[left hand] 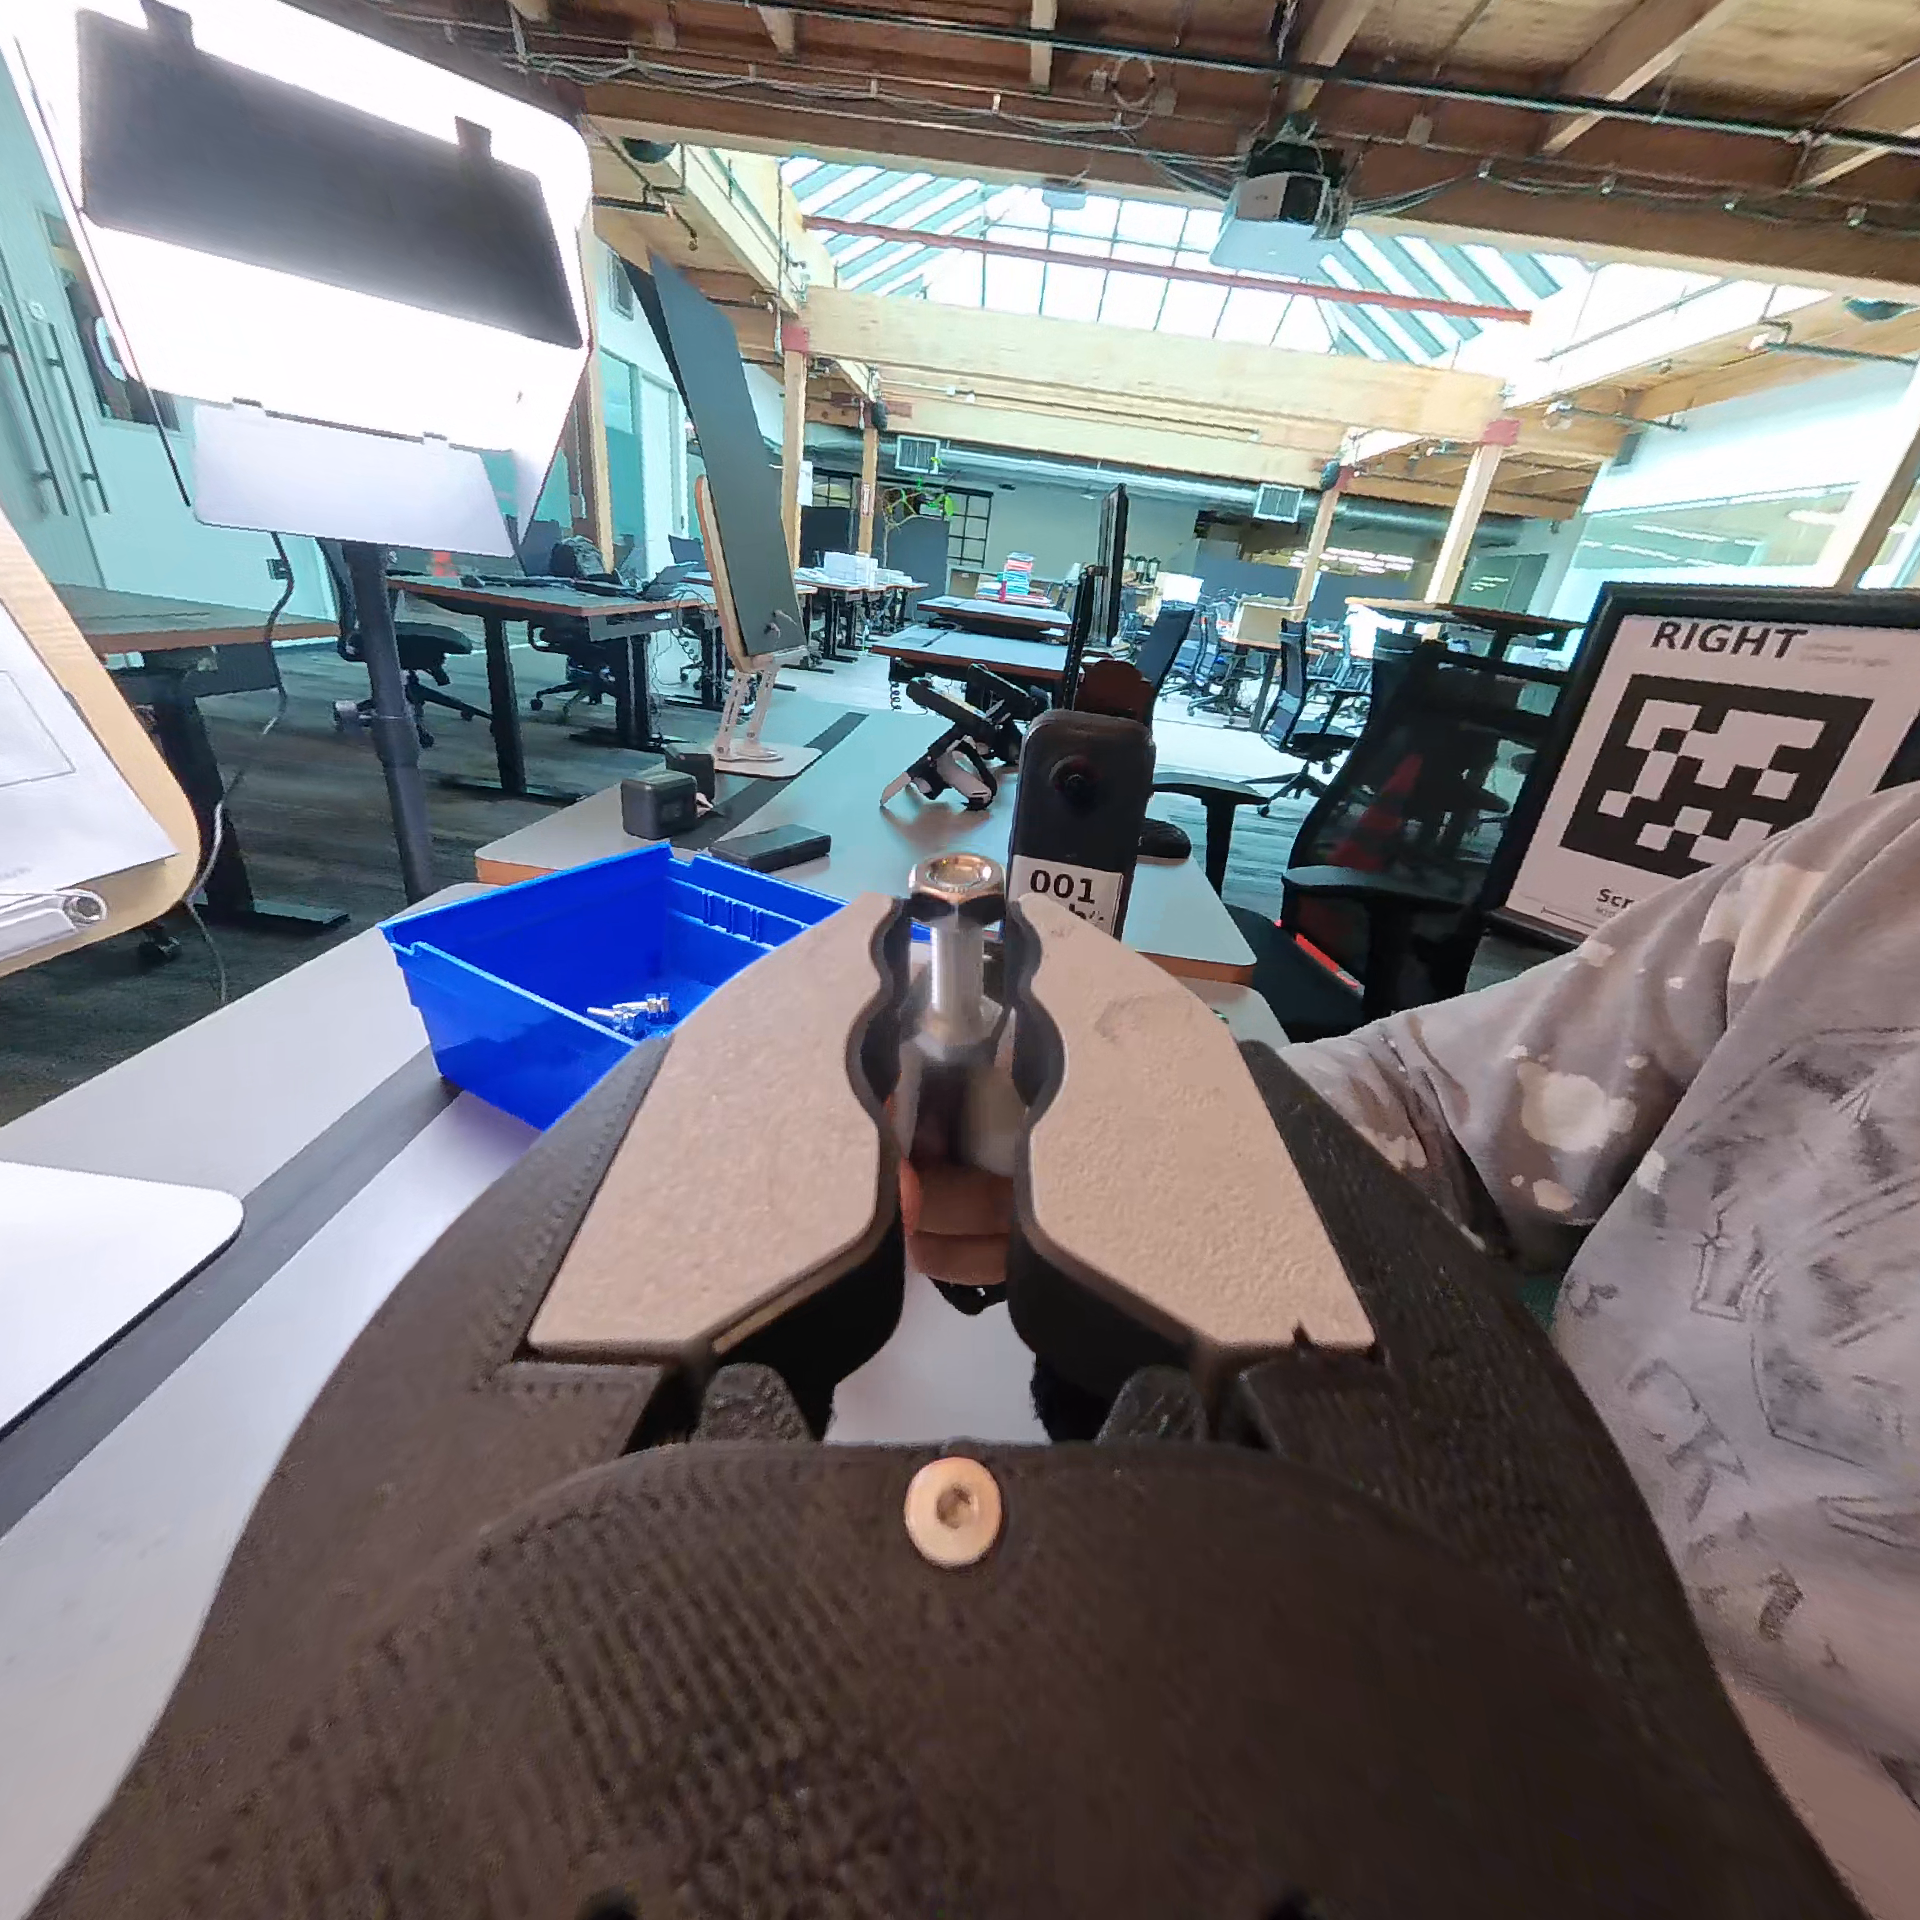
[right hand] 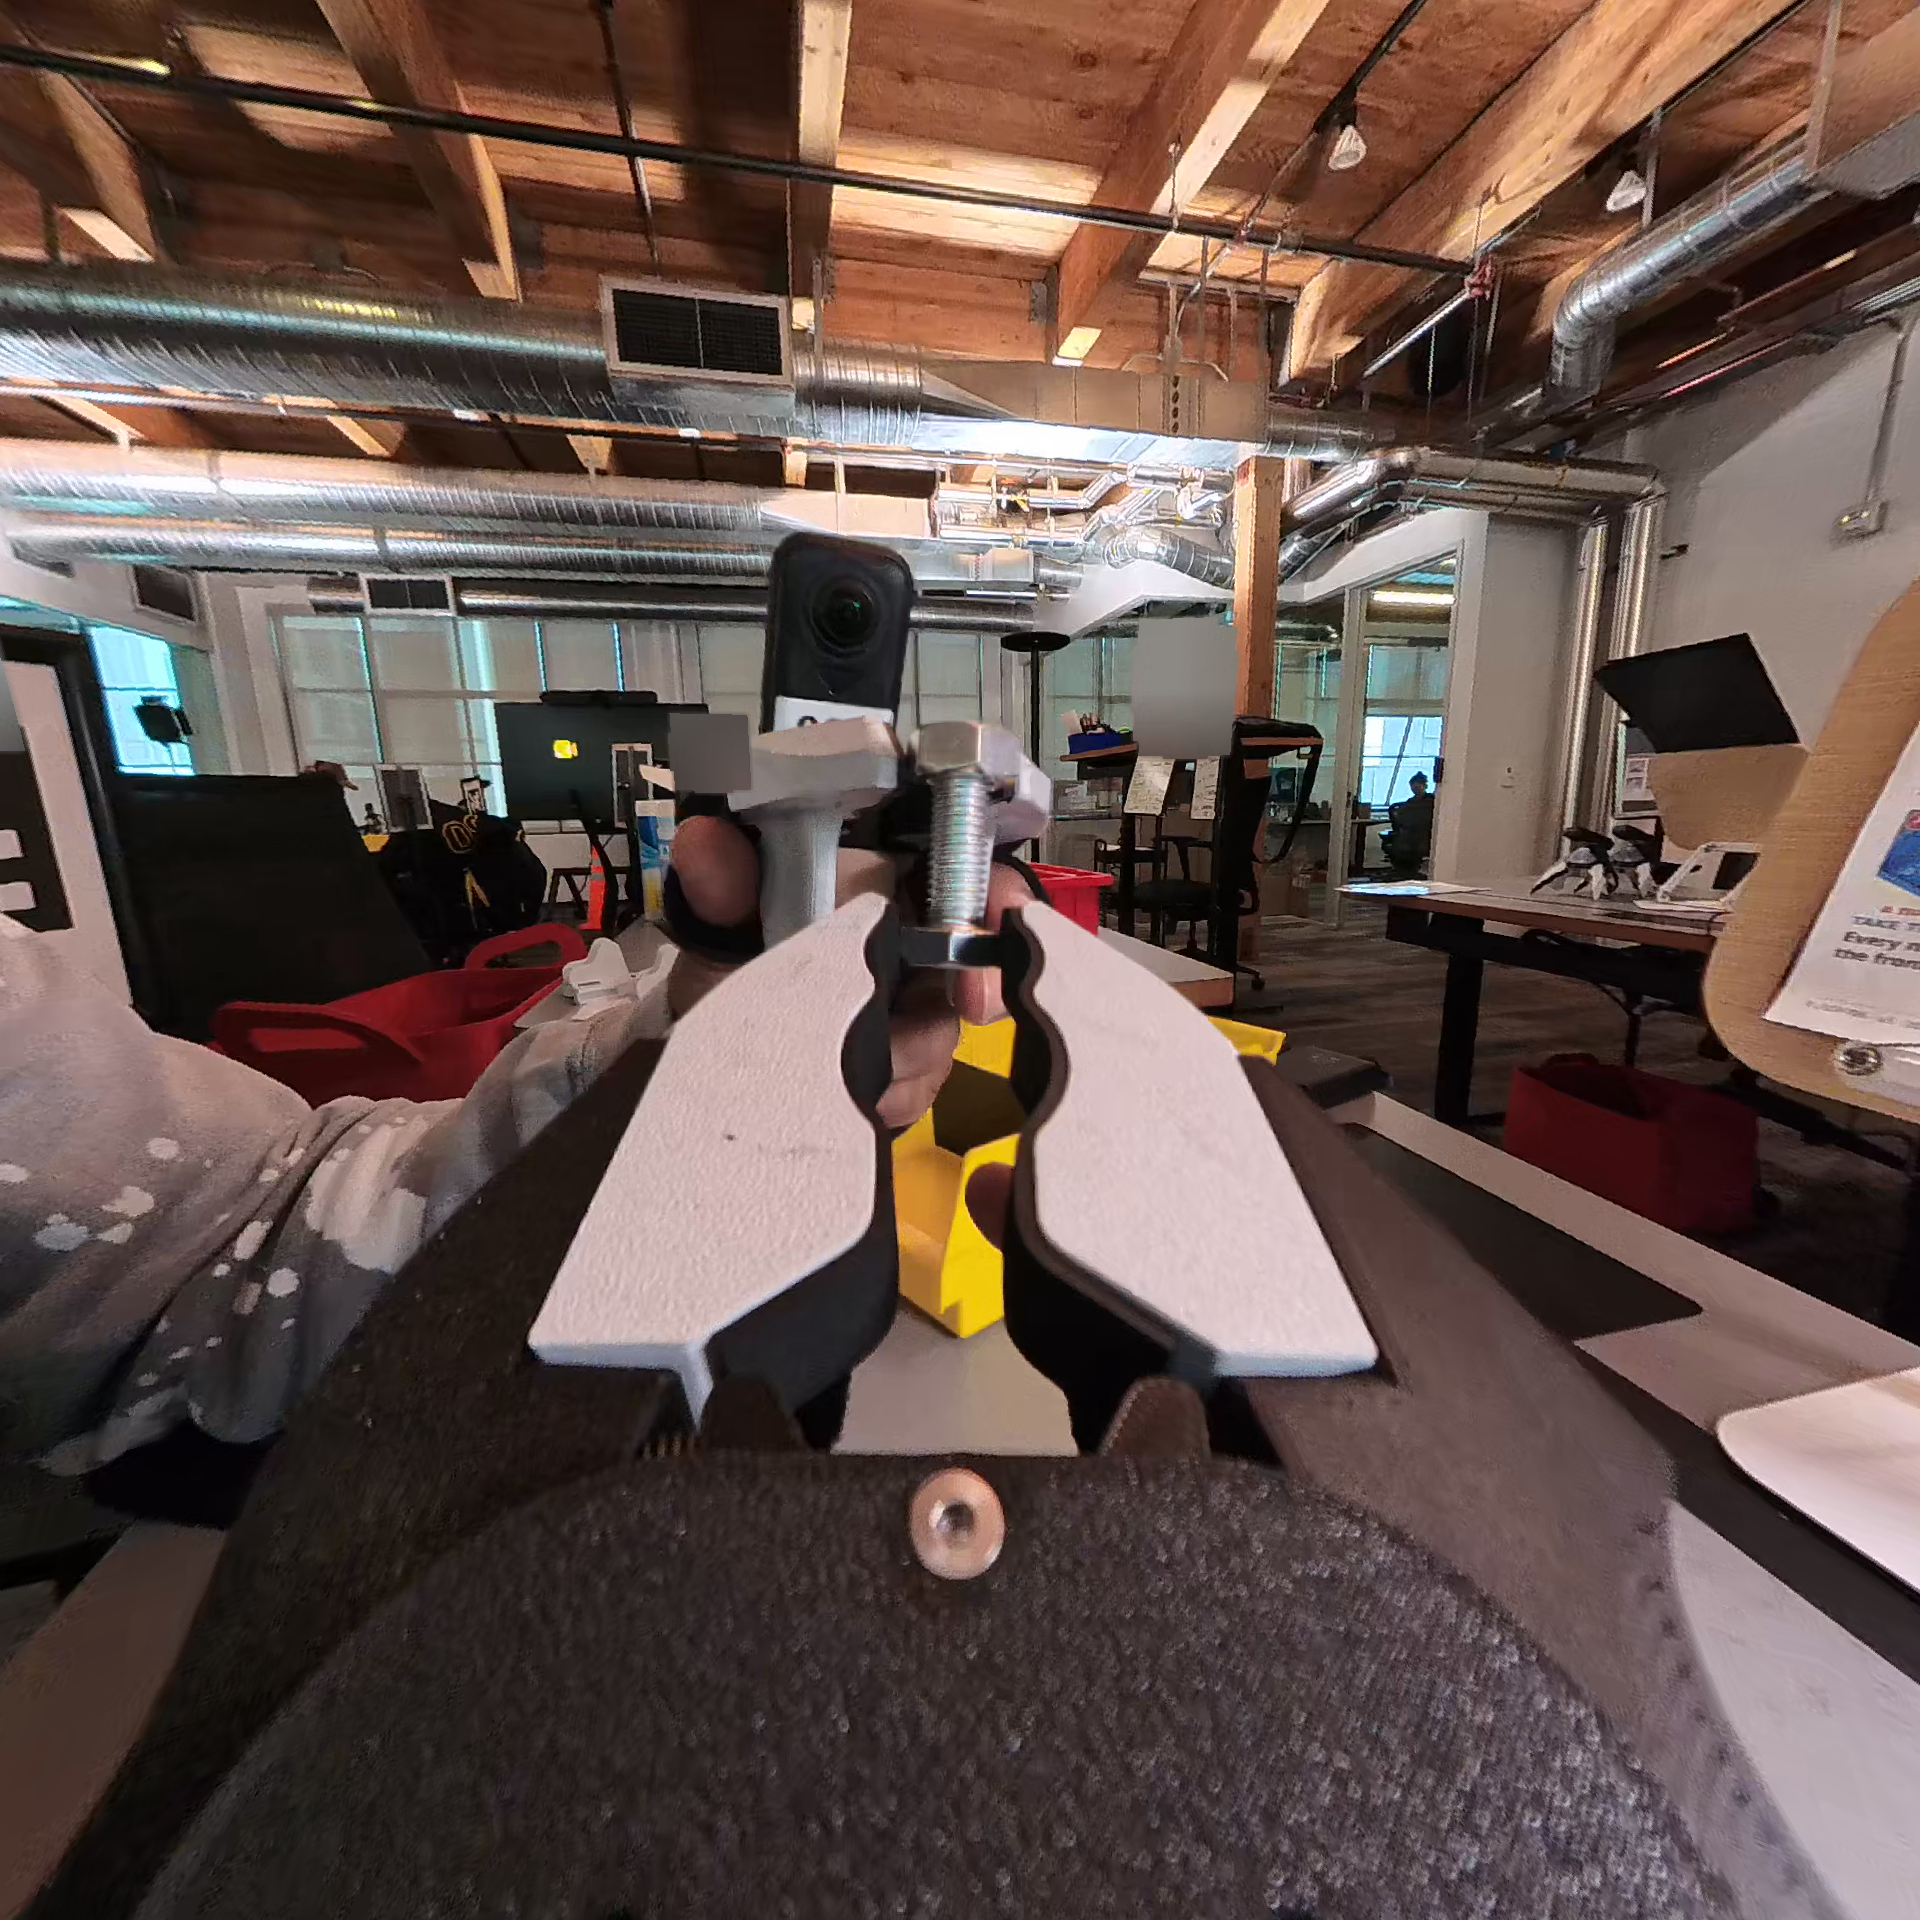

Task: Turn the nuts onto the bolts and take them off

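1. The left tool (left hand: 956, 935) is clenched on the bolt (left hand: 948, 997), which is held up off the bench (left hand: 156, 1122) so its thread is free to work on
2. The right tool (right hand: 954, 940) pinches the nut (right hand: 940, 948) at the thread's end; only the tips grip, likely to allow twisting
3. The two tools face each other, probably to keep nut and thread in line
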{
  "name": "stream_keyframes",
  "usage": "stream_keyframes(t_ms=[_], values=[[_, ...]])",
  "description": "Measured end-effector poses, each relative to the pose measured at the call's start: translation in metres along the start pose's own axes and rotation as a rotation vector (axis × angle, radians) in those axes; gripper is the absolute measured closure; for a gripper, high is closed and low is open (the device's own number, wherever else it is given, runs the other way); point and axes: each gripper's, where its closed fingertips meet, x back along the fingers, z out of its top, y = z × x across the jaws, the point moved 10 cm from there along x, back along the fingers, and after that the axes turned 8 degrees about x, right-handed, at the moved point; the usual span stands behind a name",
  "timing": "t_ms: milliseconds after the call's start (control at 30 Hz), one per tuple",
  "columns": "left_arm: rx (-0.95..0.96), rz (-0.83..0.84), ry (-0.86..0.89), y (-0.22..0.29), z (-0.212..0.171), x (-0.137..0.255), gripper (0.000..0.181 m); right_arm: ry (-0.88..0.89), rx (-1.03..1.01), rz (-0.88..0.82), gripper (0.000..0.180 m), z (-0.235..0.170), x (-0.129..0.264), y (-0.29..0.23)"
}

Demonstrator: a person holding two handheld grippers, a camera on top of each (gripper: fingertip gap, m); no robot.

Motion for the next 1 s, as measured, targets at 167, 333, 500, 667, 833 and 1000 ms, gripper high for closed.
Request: stream_keyframes(t_ms=[167,333,500,667,833,1000], values=[[-0.023,0.035,-0.021,0.0,-0.002,-0.002,0.164,-0.088,0.047,-0.036,0.161,-0.001,-0.003,-0.001],[-0.024,0.025,-0.022,-0.004,-0.003,-0.001,0.162,-0.094,0.028,-0.02,0.161,-0.003,-0.003,0.0],[0.002,0.154,0.009,-0.021,-0.003,0.014,0.163,-0.004,0.001,0.067,0.162,0.004,0.0,-0.003],[0.005,0.013,0.013,-0.004,0.0,0.005,0.151,-0.035,0.0,0.001,0.161,0.001,-0.001,0.0],[0.019,0.065,0.003,-0.008,-0.002,0.004,0.16,-0.013,-0.001,0.026,0.162,-0.001,-0.002,-0.003],[0.043,0.12,0.028,-0.02,0.0,0.017,0.161,0.019,0.002,0.041,0.161,0.007,-0.001,-0.004]])
